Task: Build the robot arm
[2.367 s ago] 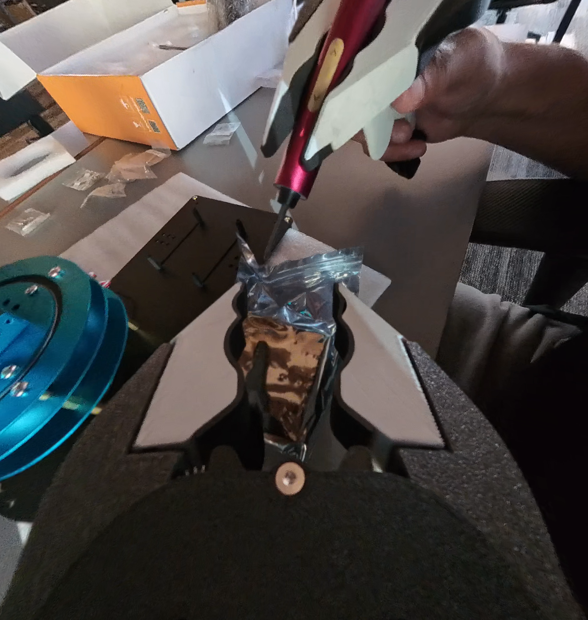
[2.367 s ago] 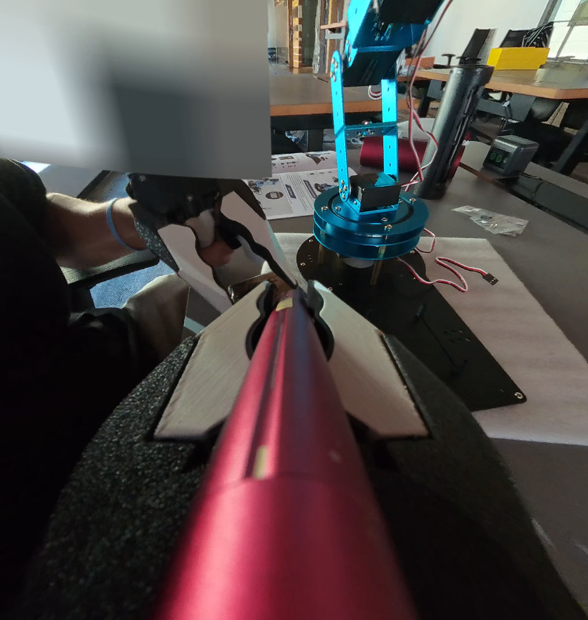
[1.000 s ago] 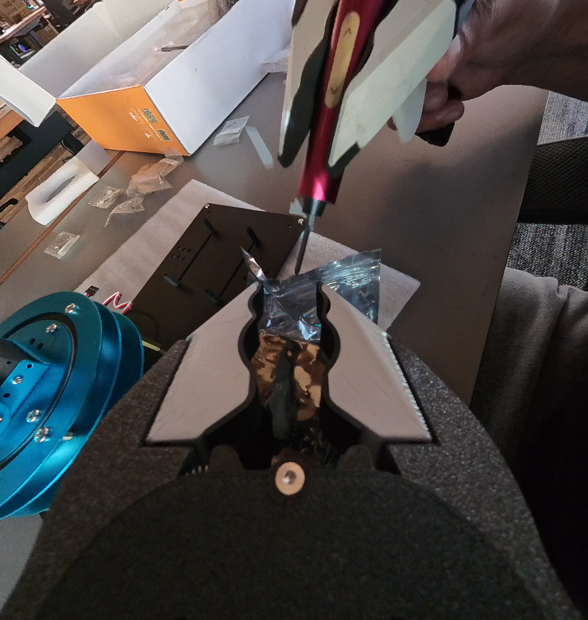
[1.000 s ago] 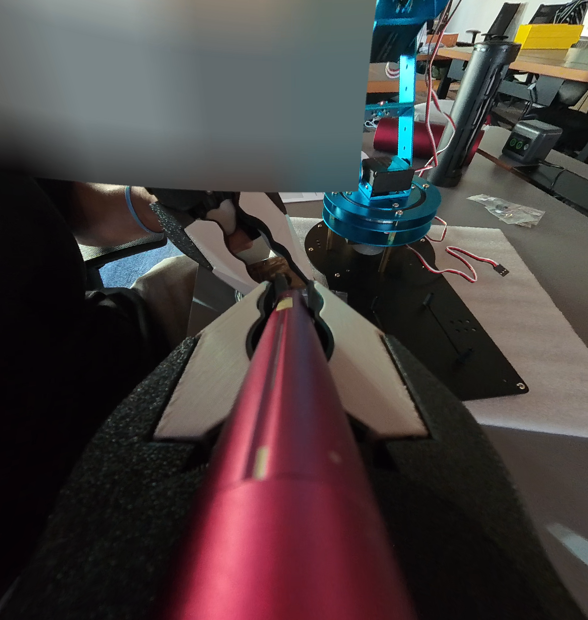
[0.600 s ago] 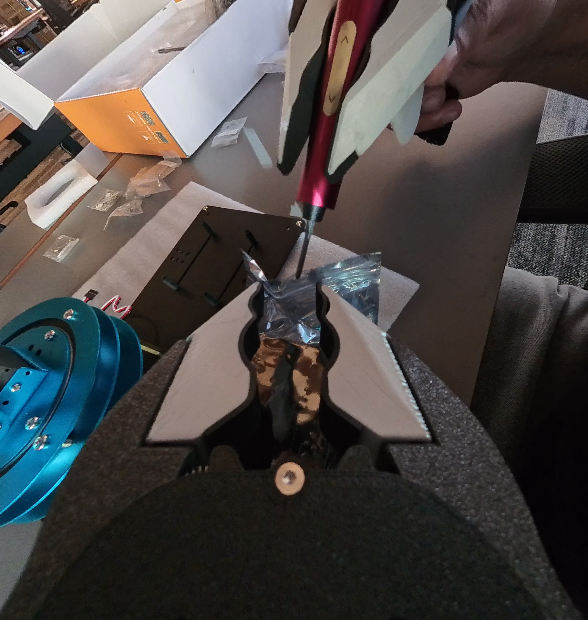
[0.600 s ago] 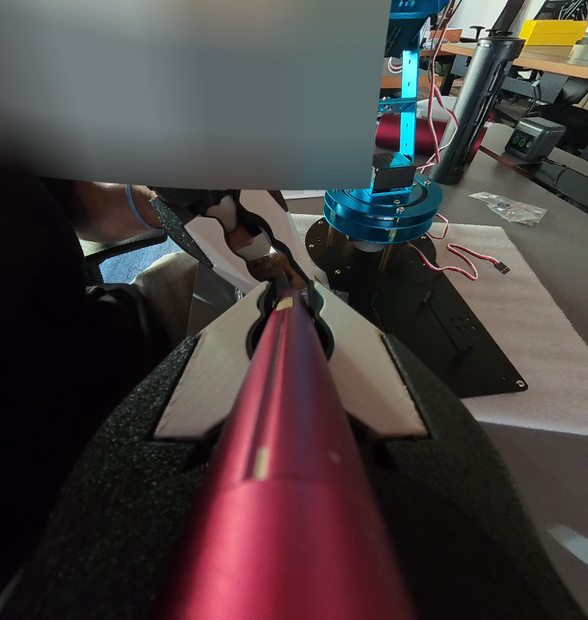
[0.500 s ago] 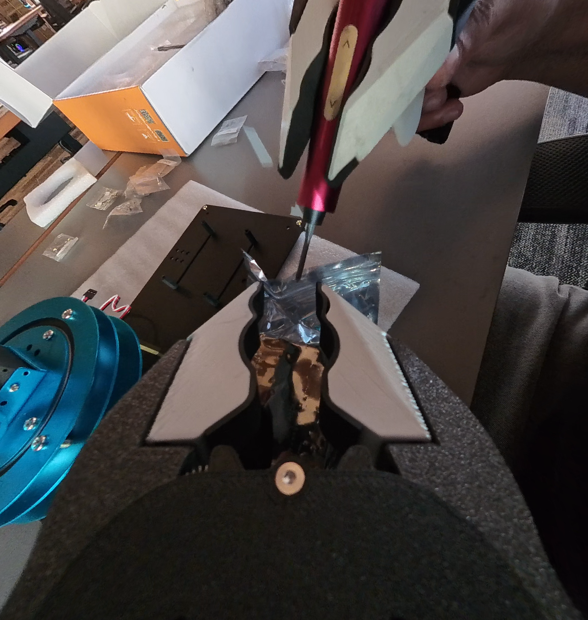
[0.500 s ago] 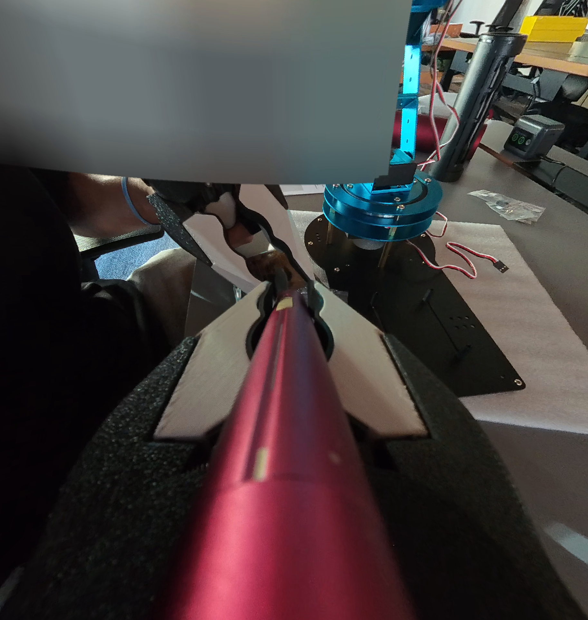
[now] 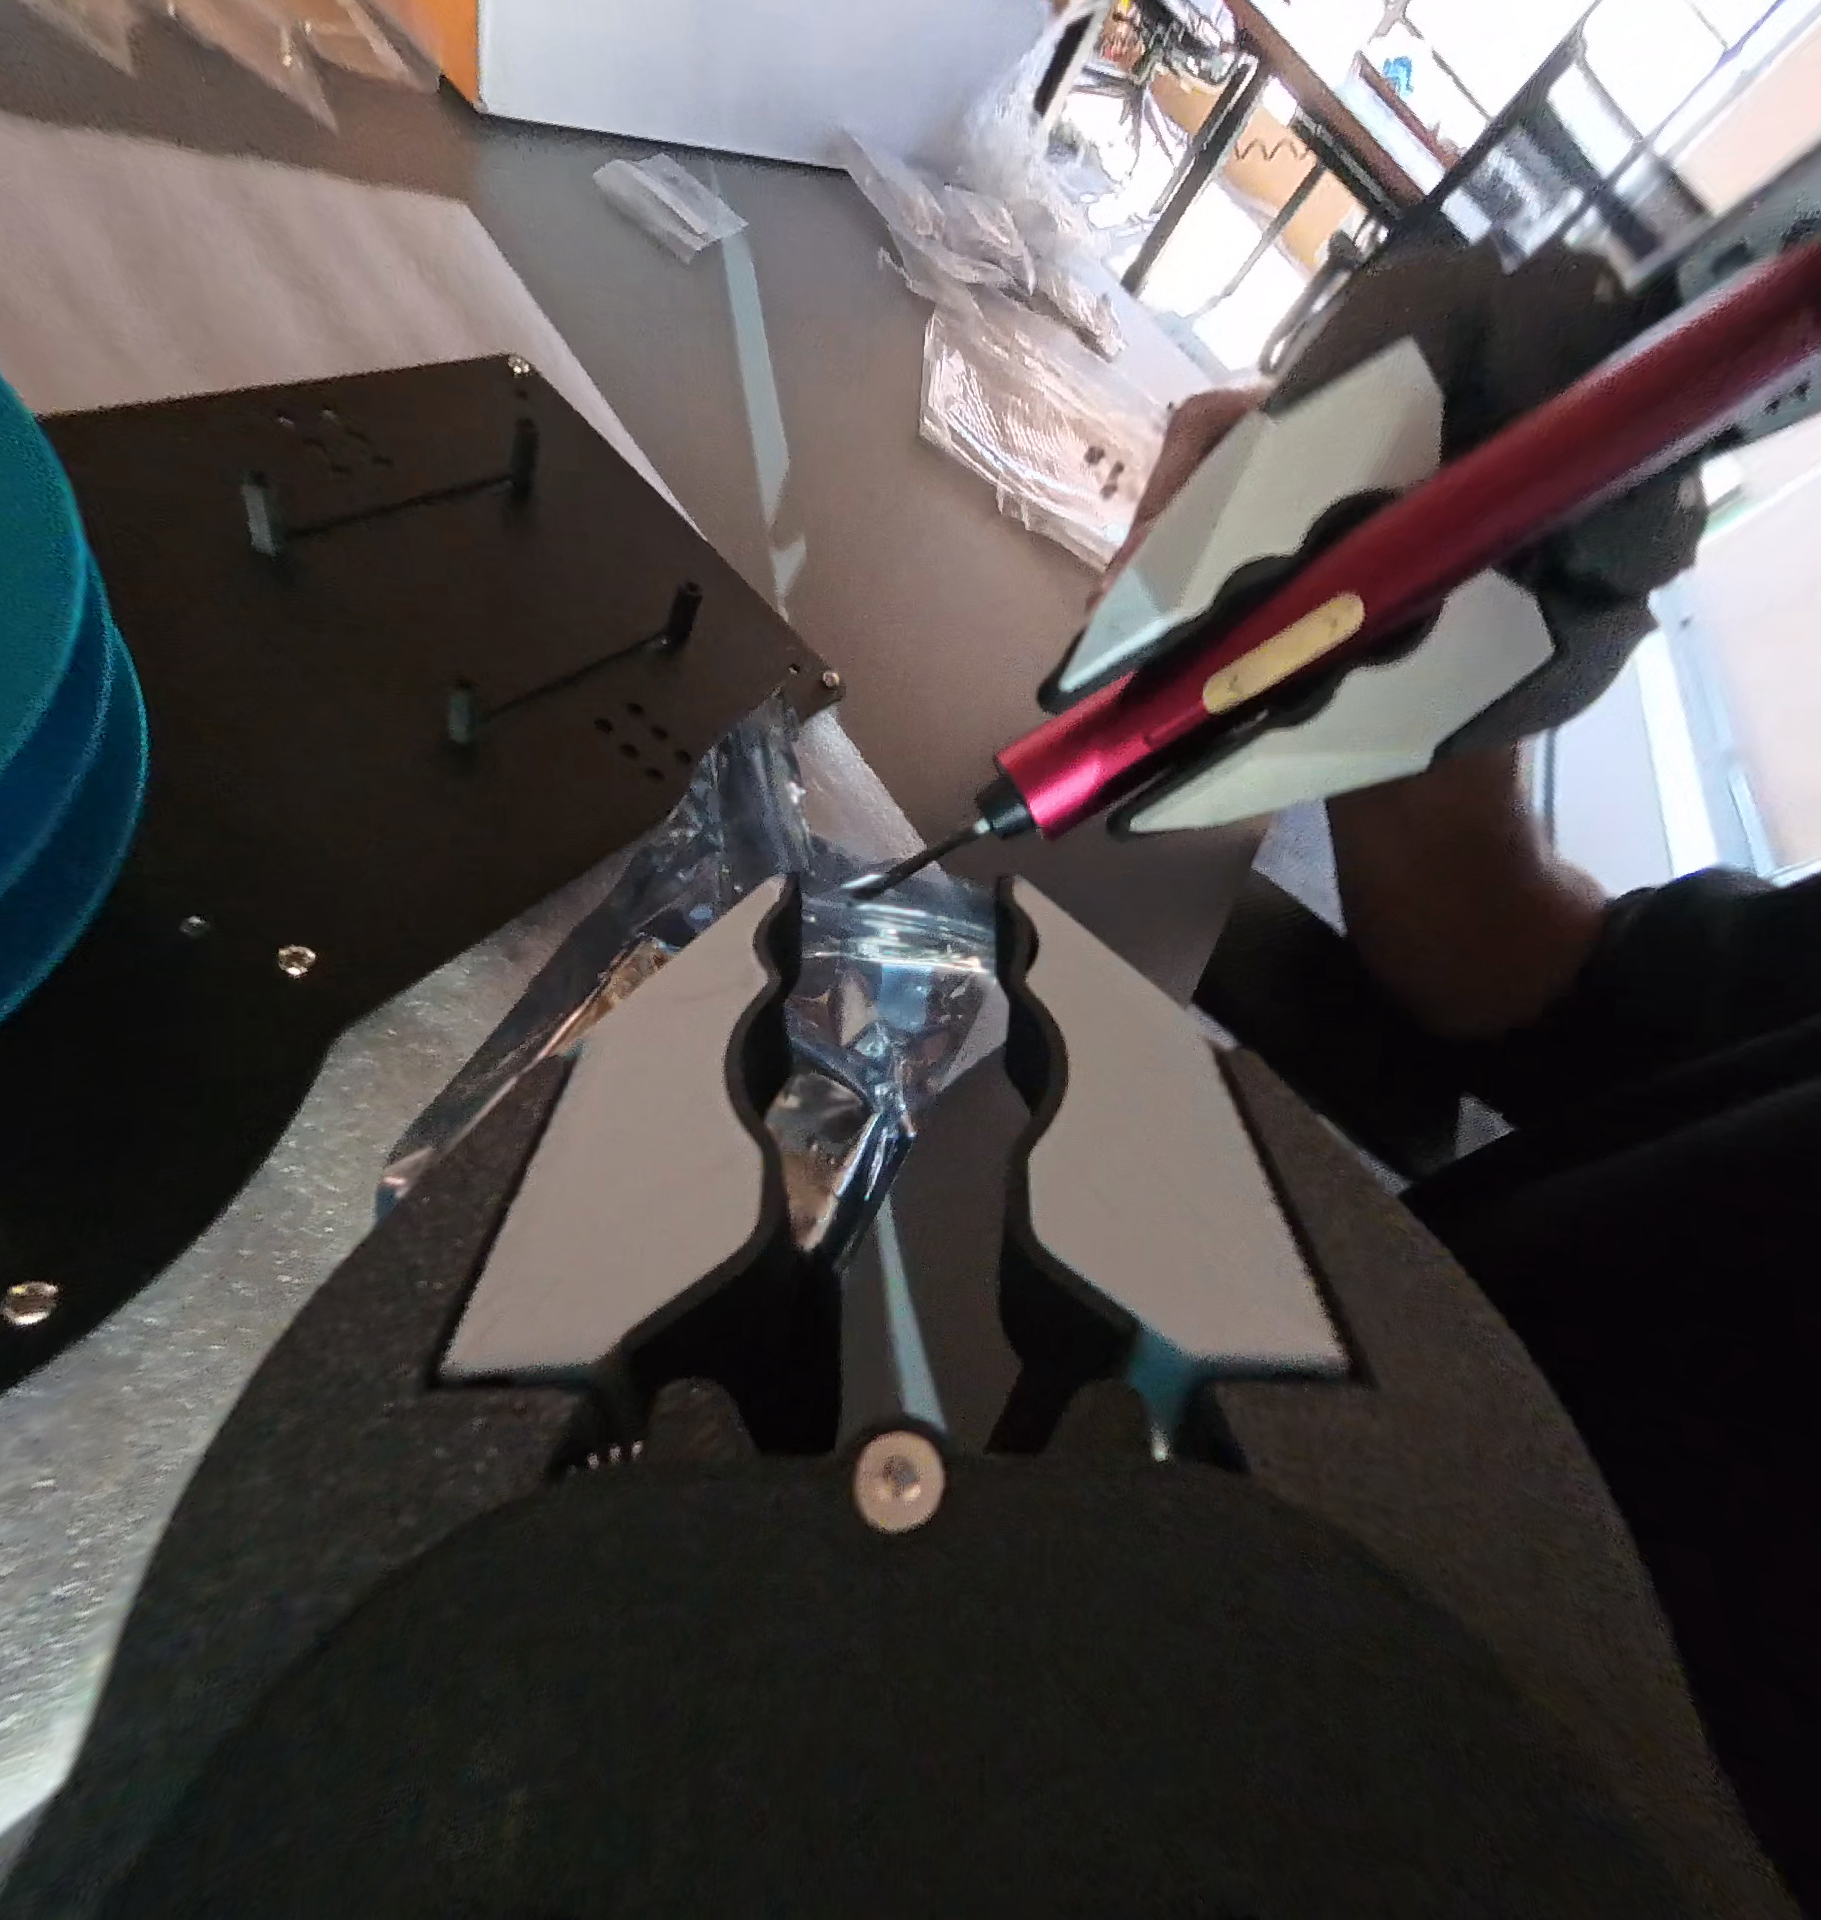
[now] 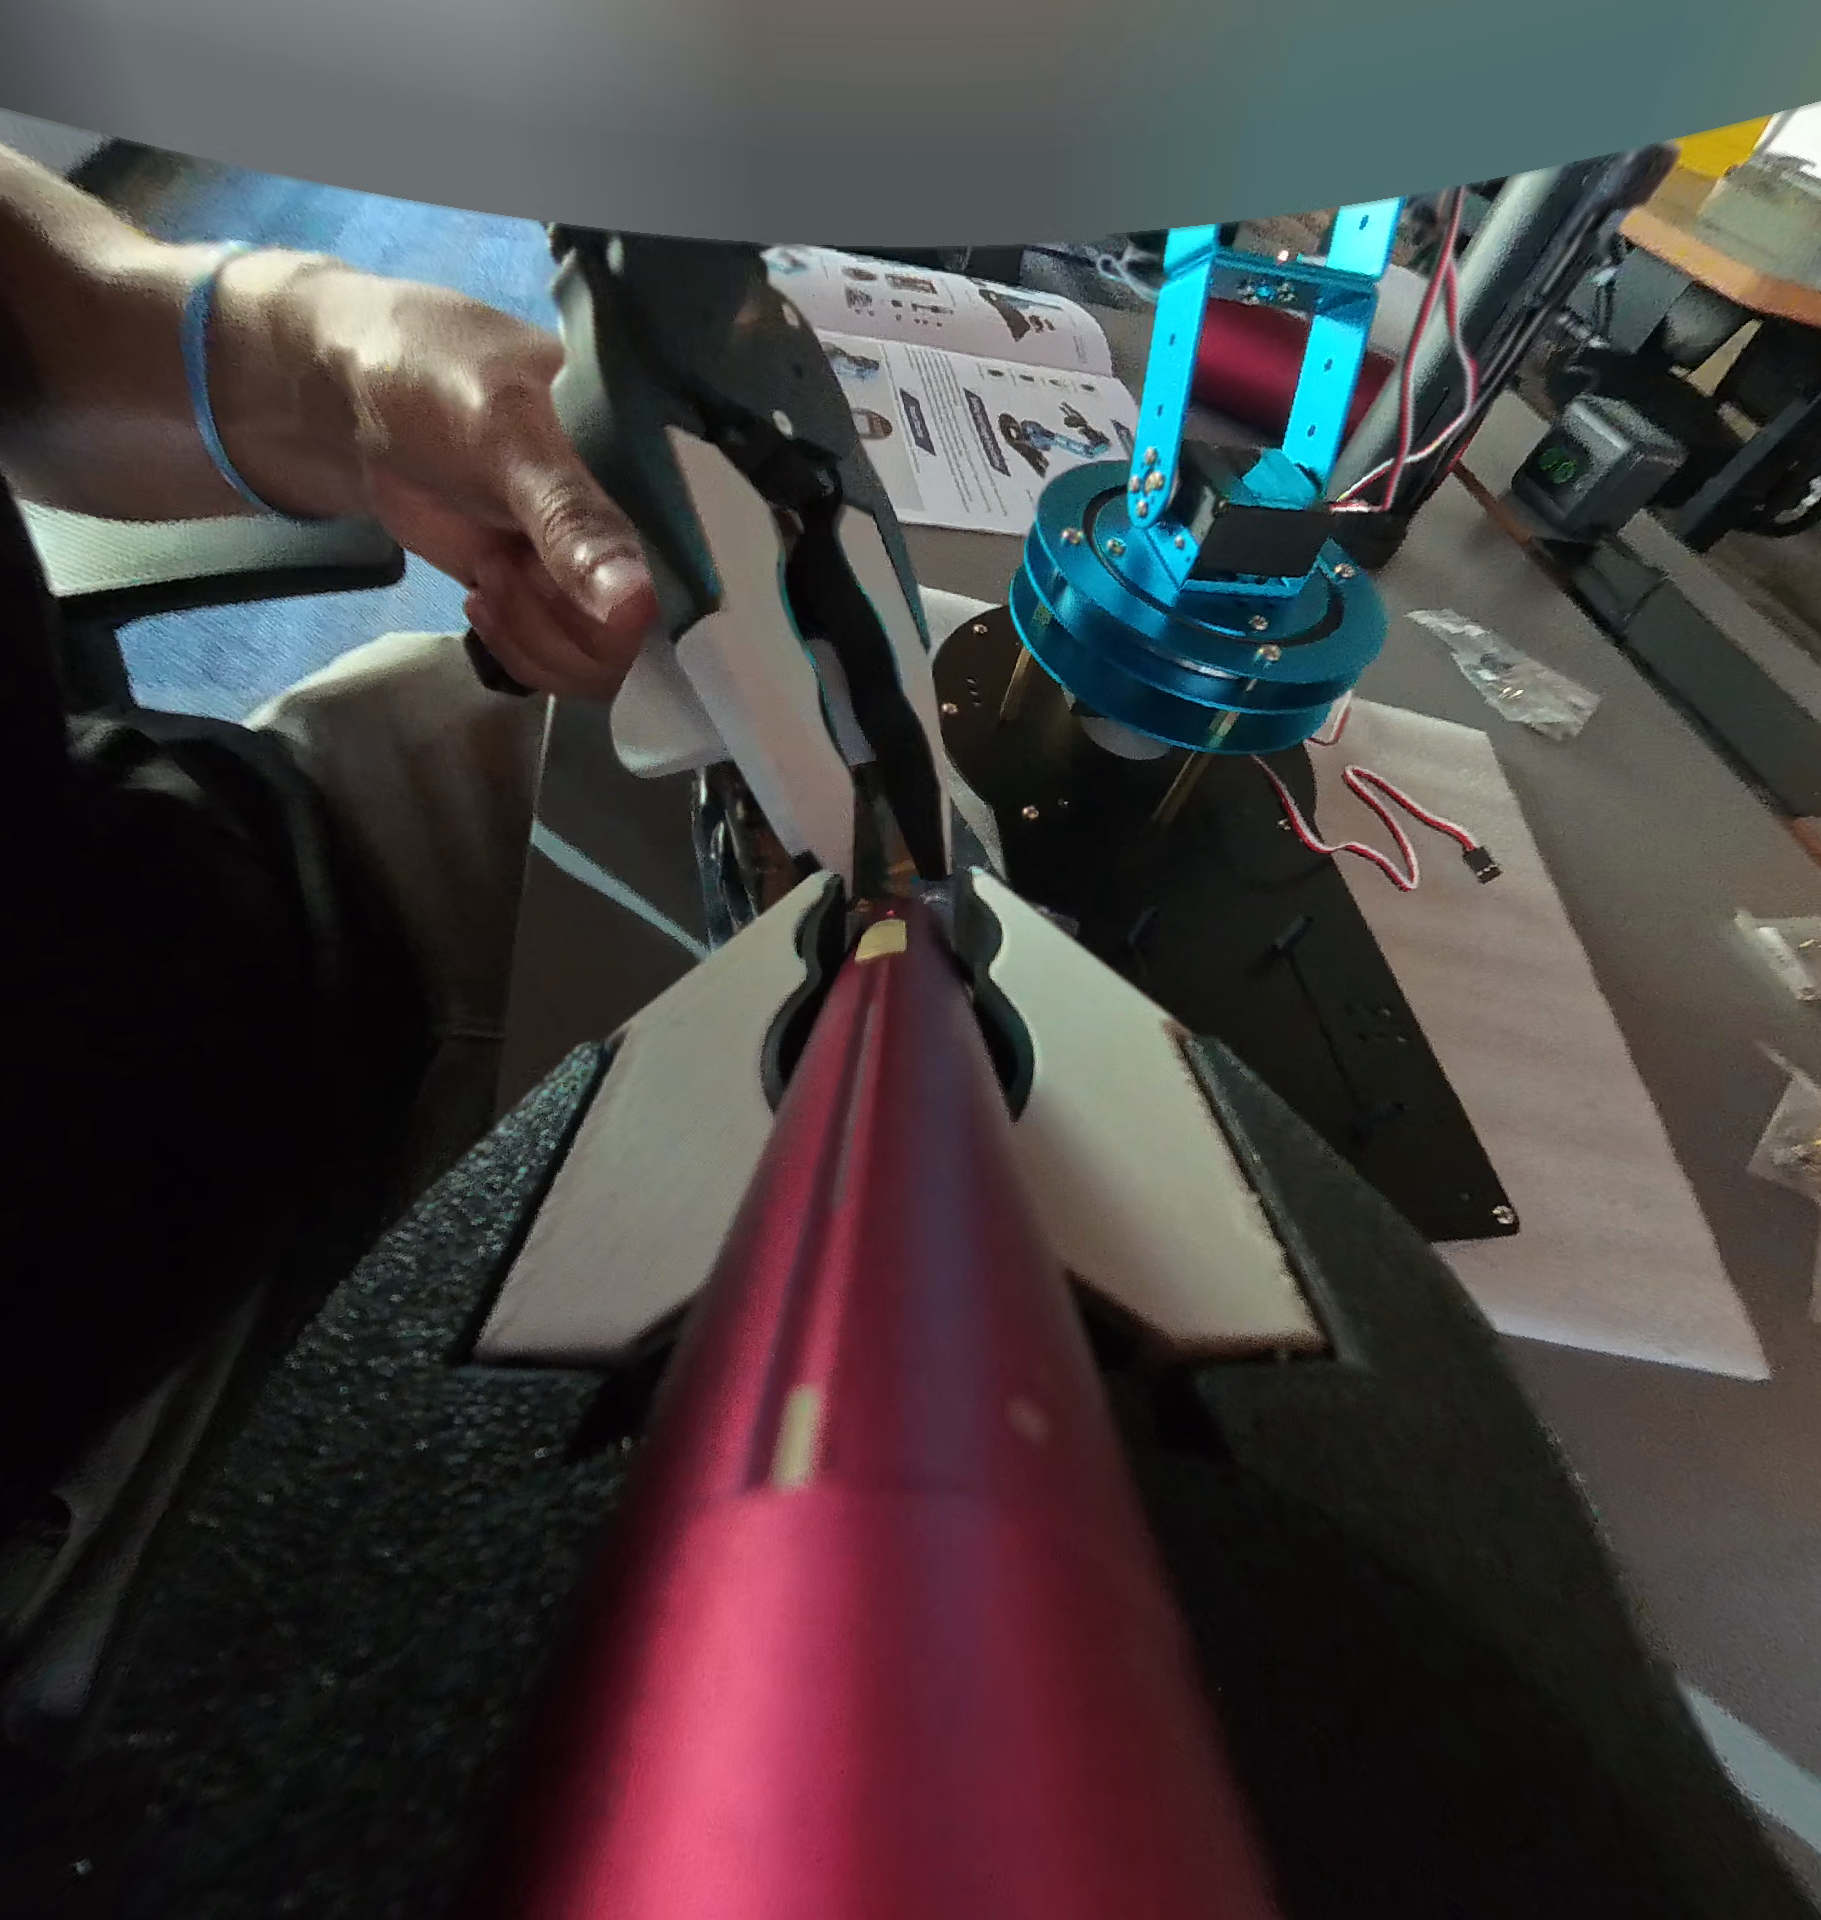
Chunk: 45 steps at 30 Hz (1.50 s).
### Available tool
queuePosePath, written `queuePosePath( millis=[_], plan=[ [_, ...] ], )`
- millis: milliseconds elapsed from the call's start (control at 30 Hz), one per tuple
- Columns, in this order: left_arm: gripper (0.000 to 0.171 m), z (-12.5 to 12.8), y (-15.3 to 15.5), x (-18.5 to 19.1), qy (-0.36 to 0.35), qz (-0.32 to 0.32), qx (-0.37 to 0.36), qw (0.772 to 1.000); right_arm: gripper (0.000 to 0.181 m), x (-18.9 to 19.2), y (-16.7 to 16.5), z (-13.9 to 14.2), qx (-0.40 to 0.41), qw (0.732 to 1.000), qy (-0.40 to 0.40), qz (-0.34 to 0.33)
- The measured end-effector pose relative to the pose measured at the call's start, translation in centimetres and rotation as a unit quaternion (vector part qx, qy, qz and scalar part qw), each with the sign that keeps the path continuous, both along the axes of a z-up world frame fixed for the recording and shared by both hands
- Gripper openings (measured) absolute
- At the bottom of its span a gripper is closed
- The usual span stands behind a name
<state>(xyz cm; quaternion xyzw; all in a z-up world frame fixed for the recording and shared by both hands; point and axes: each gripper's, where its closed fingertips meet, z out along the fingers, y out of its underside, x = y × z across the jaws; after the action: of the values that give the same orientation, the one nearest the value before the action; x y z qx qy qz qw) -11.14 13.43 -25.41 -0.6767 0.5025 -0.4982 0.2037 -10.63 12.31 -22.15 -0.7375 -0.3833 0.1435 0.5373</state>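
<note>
My left gripper [image 9: 890, 904] is shut on a clear plastic bag [image 9: 864, 1039] of small parts, held low over the white foam sheet [image 9: 210, 1299]. My right gripper [image 10: 901, 894] is shut on a red electric screwdriver [image 10: 885, 1351]. In the left wrist view the right gripper [image 9: 1290, 675] comes in from the right, with the screwdriver [image 9: 1145, 727] slanting down. Its bit tip touches the bag's crumpled mouth. In the right wrist view the left gripper [image 10: 875, 810] hangs just beyond my fingertips, held by a hand [image 10: 470, 488]. The bit is hidden there.
A black base plate [image 10: 1301, 987] on the foam sheet [image 10: 1560, 1039] carries a blue turntable [image 10: 1197, 644] with a blue bracket and a red-white wire [image 10: 1384, 821]. Small parts bags [image 10: 1508, 665] and a booklet [image 10: 968, 416] lie around. A white box [image 9: 677, 62] stands far off. The grippers are tip to tip, or close to it.
The left gripper has swung down and turned with the bag, close to the foam sheet. The screwdriver now slants in from the right instead of pointing down from above. Both grips hold.
</note>
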Motion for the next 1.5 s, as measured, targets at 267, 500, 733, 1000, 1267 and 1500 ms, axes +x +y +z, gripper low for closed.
queuePosePath(
  millis=[267,500,733,1000,1267,1500],
  plan=[
    [0.033,-0.6,0.1,0.3,0.015,0.026,-0.090,0.996,0.019,-0.7,-0.4,-0.1,0.046,0.998,-0.054,-0.003],
    [0.012,-0.9,0.8,0.1,0.026,0.037,-0.068,0.997,0.020,-0.9,-0.9,-0.3,0.060,0.995,-0.080,-0.003],
    [0.000,-1.2,1.2,0.1,0.046,0.032,0.034,0.998,0.020,-0.6,-0.9,-0.5,0.064,0.995,-0.083,-0.007],
    [0.008,-0.4,-0.1,-0.2,0.035,0.028,-0.027,0.999,0.020,-0.9,-1.2,-0.3,0.066,0.995,-0.081,-0.001],
    [0.021,0.3,-1.2,0.2,-0.004,0.015,-0.172,0.985,0.020,-1.7,-1.5,-0.2,0.070,0.996,-0.048,0.029],
    [0.026,-0.7,-1.0,-1.4,0.023,0.016,-0.082,0.996,0.020,-1.3,-1.0,-0.3,0.021,0.999,0.031,0.040]
  ],
)
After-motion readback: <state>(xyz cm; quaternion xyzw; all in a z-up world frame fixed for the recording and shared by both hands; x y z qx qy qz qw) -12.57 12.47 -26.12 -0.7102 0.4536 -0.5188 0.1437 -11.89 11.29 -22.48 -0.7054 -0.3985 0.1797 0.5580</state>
